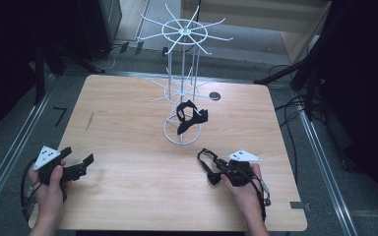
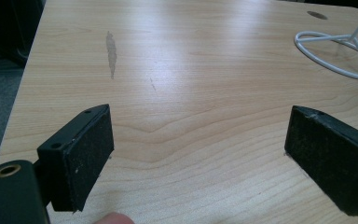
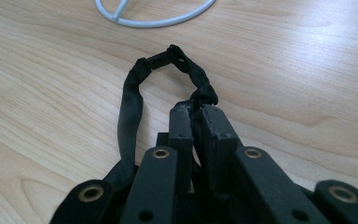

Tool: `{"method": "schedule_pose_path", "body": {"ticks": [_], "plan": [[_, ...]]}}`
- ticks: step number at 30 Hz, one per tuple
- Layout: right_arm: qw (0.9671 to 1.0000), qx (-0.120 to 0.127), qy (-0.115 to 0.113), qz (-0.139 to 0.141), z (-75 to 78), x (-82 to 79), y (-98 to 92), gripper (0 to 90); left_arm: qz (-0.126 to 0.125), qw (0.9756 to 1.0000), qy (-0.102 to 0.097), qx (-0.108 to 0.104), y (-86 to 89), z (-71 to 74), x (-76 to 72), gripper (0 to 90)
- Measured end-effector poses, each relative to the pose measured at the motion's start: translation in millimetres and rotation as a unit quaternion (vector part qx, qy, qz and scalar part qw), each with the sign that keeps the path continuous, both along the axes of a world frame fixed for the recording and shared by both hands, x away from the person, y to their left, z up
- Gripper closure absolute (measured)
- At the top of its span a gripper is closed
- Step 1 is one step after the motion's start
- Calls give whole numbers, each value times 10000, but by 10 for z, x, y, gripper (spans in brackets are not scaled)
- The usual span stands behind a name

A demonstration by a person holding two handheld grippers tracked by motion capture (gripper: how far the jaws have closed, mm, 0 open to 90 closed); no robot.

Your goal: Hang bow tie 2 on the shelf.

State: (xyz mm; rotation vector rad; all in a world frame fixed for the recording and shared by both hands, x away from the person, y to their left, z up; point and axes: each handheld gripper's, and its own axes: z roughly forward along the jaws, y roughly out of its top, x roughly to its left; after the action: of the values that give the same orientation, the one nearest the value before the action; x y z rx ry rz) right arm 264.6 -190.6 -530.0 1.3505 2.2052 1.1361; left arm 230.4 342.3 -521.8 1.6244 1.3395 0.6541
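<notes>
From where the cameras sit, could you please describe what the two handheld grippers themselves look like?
Both are black. The left gripper has two block-shaped jaws faced with rough dark pads, and a brass-coloured ring at a pivot. The right gripper shows flat black link bars with the same brass rings. Each carries a grey three-cornered plate on top and trails a black cable. The forearms are bare, with no sleeves in view.

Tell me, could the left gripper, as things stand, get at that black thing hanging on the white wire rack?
Probably yes. The left gripper is open and holds nothing, and bare table lies between it and the black item low on the white rack. The rack's wire arms might crowd it.
</notes>
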Motion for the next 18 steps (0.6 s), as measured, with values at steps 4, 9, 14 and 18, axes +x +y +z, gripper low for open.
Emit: {"method": "schedule_pose_path", "body": {"ticks": [4, 9, 14, 18], "plan": [[9999, -146, 43, -19, -31, 7, 10, 751, 0, 10000, -2, 0, 0, 0, 0, 84], [9996, -236, 160, -7, -50, 15, 15, 788, -2, 10000, 3, -5, 0, 0, 1, 84], [9992, -311, 260, 59, -64, 21, 35, 876, -5, 10000, 6, -8, 1, 0, 1, 84], [9993, -272, 244, 84, -50, 21, 45, 900, -3, 10000, 6, -13, 1, -1, 3, 84]]}}
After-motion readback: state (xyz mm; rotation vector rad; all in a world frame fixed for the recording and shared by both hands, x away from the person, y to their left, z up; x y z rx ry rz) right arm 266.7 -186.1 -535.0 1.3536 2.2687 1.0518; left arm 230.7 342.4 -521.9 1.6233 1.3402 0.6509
